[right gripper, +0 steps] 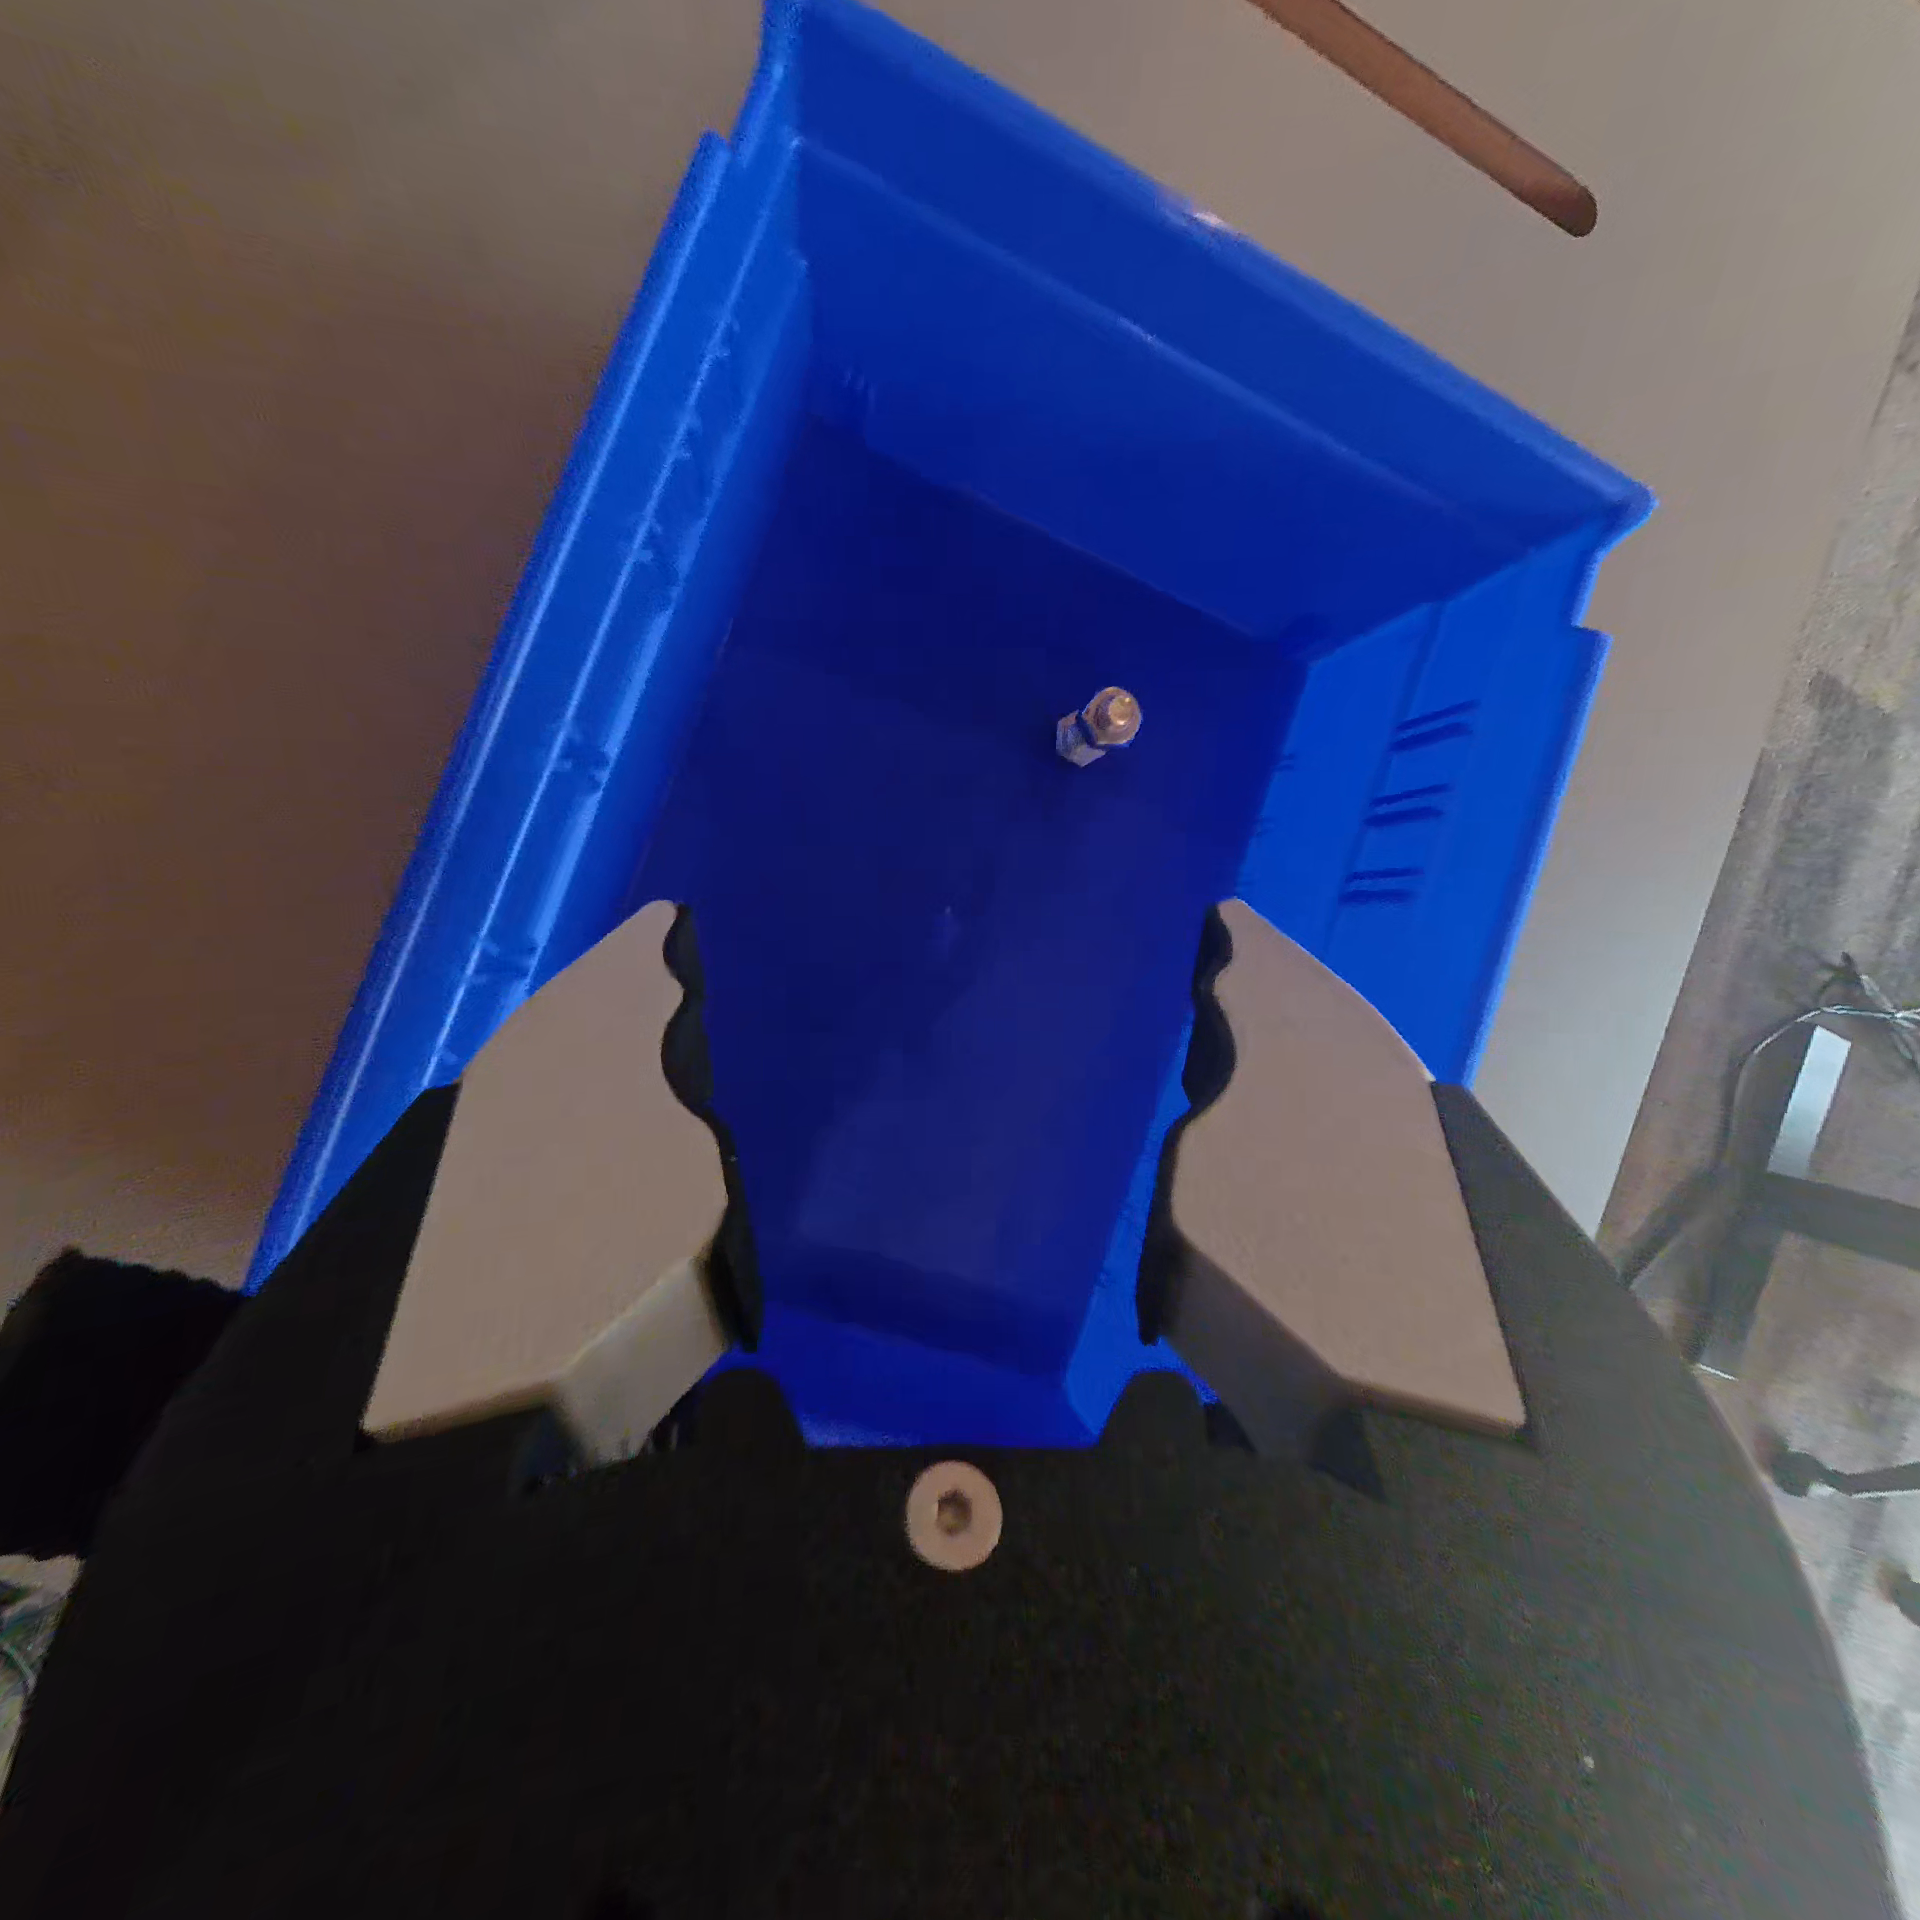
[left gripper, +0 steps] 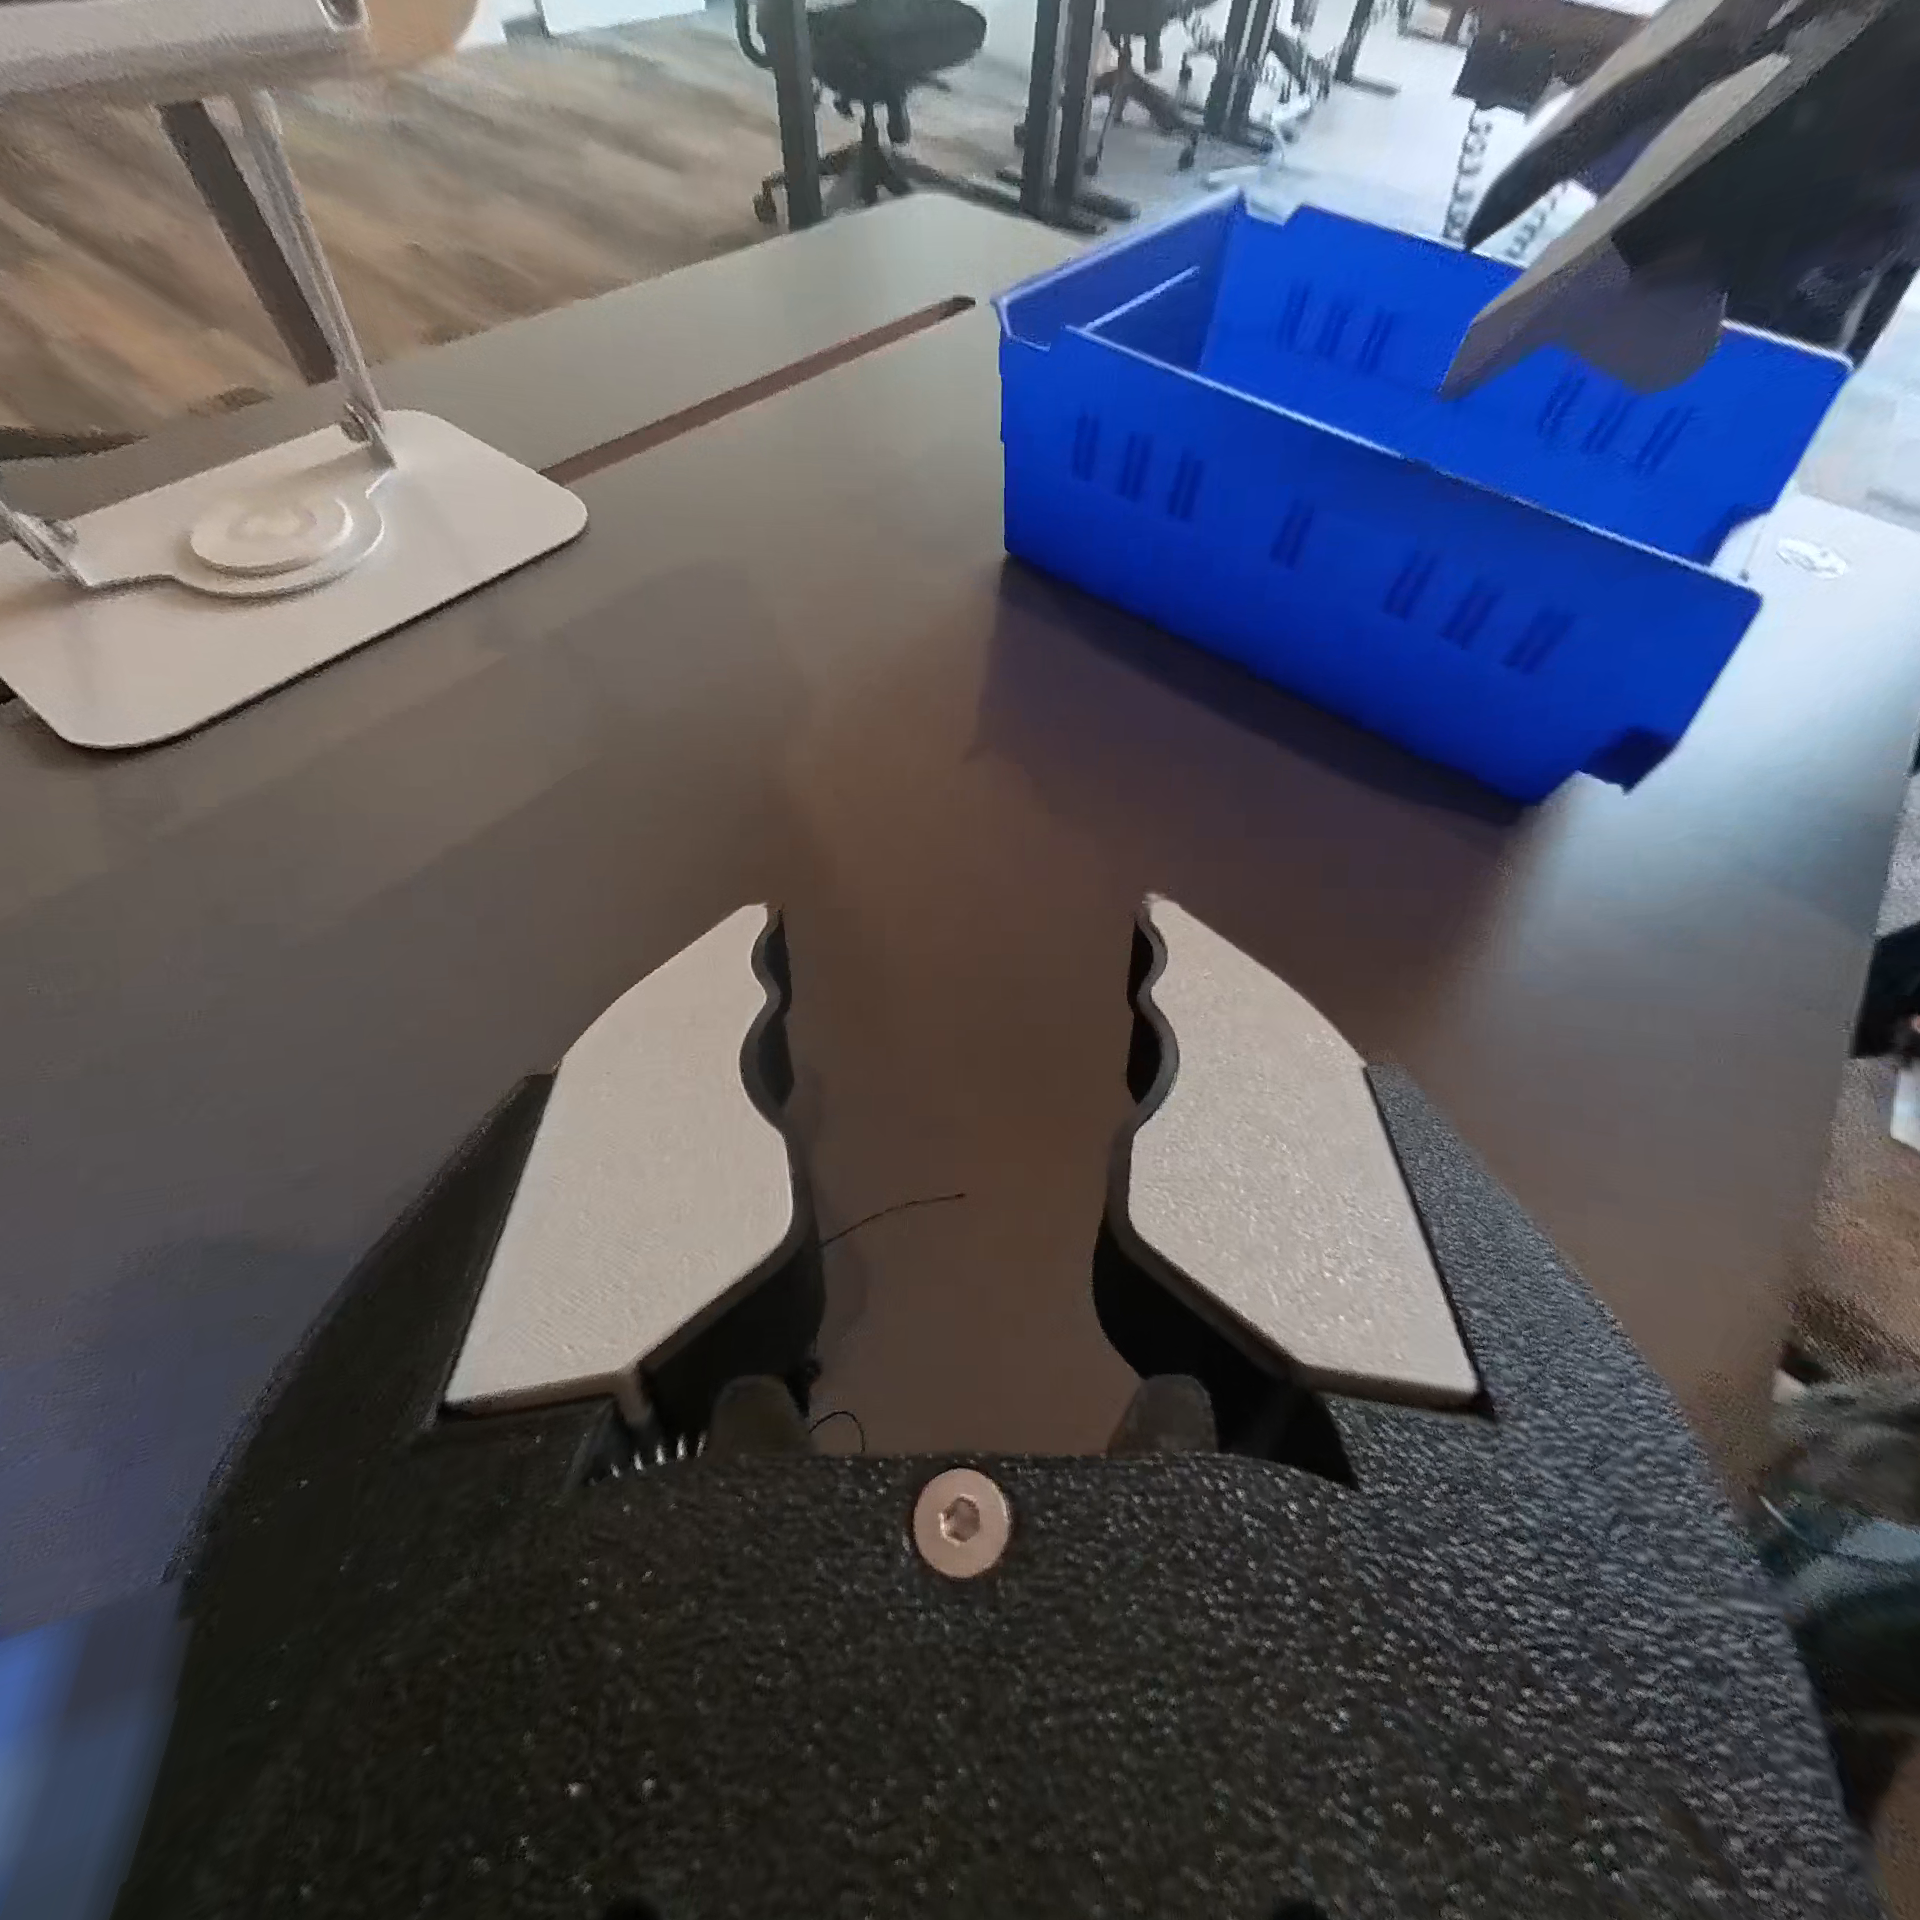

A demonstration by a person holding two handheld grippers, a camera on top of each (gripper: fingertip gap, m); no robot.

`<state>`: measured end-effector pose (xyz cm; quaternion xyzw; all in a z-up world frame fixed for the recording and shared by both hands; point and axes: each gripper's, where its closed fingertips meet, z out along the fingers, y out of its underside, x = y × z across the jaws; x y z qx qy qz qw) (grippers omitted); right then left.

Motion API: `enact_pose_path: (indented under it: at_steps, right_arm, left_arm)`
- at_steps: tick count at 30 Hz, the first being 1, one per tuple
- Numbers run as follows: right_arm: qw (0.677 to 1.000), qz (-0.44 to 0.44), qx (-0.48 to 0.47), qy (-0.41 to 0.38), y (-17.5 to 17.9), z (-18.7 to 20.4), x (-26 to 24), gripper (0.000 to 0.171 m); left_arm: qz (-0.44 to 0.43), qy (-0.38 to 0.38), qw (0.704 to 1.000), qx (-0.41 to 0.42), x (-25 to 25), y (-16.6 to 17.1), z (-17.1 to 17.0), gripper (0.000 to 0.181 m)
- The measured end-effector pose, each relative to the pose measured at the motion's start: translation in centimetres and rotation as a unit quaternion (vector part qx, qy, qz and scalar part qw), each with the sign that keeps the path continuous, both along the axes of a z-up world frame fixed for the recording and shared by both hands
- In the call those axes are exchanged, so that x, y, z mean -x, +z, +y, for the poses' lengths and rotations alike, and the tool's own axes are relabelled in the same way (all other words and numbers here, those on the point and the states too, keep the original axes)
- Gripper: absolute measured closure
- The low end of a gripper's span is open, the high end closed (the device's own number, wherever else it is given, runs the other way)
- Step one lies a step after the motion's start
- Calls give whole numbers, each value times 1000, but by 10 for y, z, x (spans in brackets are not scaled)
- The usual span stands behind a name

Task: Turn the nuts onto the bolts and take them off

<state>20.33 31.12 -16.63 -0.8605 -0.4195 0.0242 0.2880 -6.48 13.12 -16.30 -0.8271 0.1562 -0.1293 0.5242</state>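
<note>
A blue plastic bin (left gripper: pixel 1351 540) stands on the dark table (left gripper: pixel 727 779) at the right. In the right wrist view a metal bolt with a nut on it (right gripper: pixel 1098 725) lies on the floor of the bin (right gripper: pixel 1039 436). My right gripper (right gripper: pixel 945 914) is open and empty, held above the bin and pointing down into it; it also shows in the left wrist view (left gripper: pixel 1621 249) over the bin's far side. My left gripper (left gripper: pixel 956 914) is open and empty above the bare table, in front and to the left of the bin.
A silver stand with a flat base (left gripper: pixel 270 561) sits on the table at the left. A narrow slot (left gripper: pixel 769 390) runs across the tabletop. Office chairs and desk legs (left gripper: pixel 883 94) stand beyond the table's far edge. The table's right edge is close to the bin. It is some 35 cm from my left tips to the flat base (left gripper: pixel 270 561).
</note>
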Motion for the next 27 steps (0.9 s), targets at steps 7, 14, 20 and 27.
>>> enact_pose_path:
  at_steps: [7,14,20,27]
  right_arm:
    - [999,-26,-3,26,0,-20,-4,84]
    - [999,-33,-7,36,2,-27,-7,87]
    - [998,-34,-10,42,3,-32,-5,89]
    - [999,-31,-6,43,-2,-38,-2,91]
  left_arm:
    - [0,3,1000,-11,37,59,-44,126]
    - [79,82,993,11,132,94,-90,132]
    - [127,144,978,74,205,86,-120,138]
    - [169,117,963,177,261,54,-120,146]
